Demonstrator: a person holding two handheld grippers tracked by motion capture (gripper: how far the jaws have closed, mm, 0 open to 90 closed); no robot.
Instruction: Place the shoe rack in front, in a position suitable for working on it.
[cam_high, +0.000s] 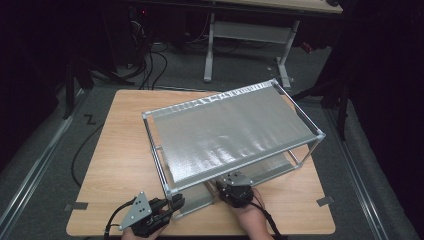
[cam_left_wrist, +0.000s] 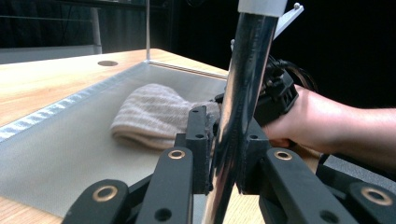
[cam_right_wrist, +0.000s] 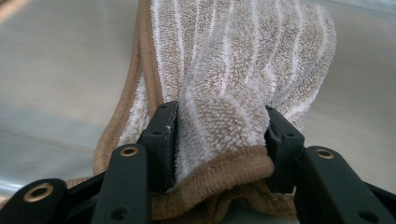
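Right gripper view: my right claw is clenched on a bunched fold of the striped towel, which stretches ahead over the lower shelf. My left claw grips the rack's chrome post, towel beyond it.

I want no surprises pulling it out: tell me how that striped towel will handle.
Likely floppy: the striped towel bunches between the right gripper. Probably light and grippy, given its looped pile. It may drag along the lower shelf.
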